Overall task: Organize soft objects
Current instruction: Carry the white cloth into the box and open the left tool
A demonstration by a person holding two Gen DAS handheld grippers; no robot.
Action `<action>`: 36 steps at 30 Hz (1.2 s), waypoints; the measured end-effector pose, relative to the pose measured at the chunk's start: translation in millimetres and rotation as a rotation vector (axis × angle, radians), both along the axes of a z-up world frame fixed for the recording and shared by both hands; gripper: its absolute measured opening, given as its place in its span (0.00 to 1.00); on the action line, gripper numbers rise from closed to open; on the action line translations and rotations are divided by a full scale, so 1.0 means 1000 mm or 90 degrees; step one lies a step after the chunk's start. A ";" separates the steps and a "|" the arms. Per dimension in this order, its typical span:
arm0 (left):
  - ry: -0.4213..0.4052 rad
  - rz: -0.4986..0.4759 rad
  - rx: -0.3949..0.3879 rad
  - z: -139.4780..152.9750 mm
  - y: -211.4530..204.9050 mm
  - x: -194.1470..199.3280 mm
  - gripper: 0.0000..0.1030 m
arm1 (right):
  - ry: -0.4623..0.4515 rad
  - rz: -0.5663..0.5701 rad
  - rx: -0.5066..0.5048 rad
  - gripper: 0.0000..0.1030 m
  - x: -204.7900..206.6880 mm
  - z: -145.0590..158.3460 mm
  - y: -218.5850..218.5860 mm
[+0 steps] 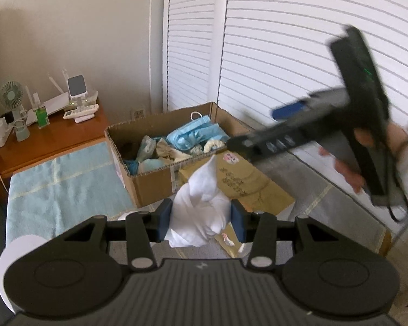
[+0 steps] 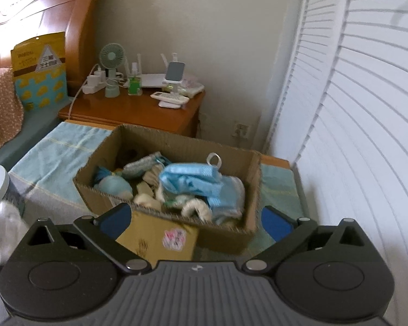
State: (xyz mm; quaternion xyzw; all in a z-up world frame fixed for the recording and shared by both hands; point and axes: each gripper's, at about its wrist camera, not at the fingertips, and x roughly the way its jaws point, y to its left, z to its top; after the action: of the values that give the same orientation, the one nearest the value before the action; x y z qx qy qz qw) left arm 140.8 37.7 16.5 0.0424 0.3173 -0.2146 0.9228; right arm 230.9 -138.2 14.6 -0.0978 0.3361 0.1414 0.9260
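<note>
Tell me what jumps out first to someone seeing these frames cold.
The white cloth bunched between the left gripper fingers, front and centre of the left view. Behind it, the open cardboard box heaped with soft items, a light blue towel on top. The right gripper hovers wide open and empty before the box.

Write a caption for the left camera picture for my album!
The left gripper holds a white cloth near a cardboard box of soft things.

soft daylight, fisheye-bent edges; right gripper (image 1: 274, 133) blurred, perhaps by motion.
</note>
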 end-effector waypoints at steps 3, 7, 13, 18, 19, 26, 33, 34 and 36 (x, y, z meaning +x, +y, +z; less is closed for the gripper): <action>-0.004 0.000 0.006 0.005 -0.003 0.007 0.43 | 0.004 -0.024 0.010 1.00 -0.017 -0.003 -0.011; -0.011 0.001 0.016 0.010 -0.008 0.025 0.43 | 0.005 -0.050 0.002 1.00 -0.045 -0.010 -0.022; -0.004 0.008 0.015 0.012 -0.017 0.061 0.43 | 0.002 -0.057 -0.014 1.00 -0.076 -0.014 -0.029; -0.001 0.025 0.034 0.009 -0.028 0.097 0.43 | -0.007 -0.065 -0.002 1.00 -0.084 -0.008 -0.036; 0.000 0.027 0.038 0.008 -0.029 0.104 0.43 | -0.007 -0.066 0.001 1.00 -0.084 -0.007 -0.038; 0.006 0.065 0.076 0.000 -0.030 0.152 0.43 | -0.006 -0.074 0.012 1.00 -0.085 -0.007 -0.044; 0.014 0.077 0.069 -0.006 -0.028 0.165 0.81 | -0.001 -0.077 0.013 1.00 -0.084 -0.008 -0.046; 0.006 0.079 0.067 -0.005 -0.028 0.163 0.89 | 0.000 -0.077 0.013 1.00 -0.083 -0.008 -0.045; -0.006 0.078 0.066 -0.002 -0.027 0.158 0.93 | 0.001 -0.077 0.014 1.00 -0.082 -0.009 -0.045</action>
State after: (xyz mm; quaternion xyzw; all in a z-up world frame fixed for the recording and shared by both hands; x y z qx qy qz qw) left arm 298.7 10.3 14.6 0.0716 0.3253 -0.1410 0.9323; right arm 148.6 -182.9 6.1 -0.0666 0.3405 0.0888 0.9337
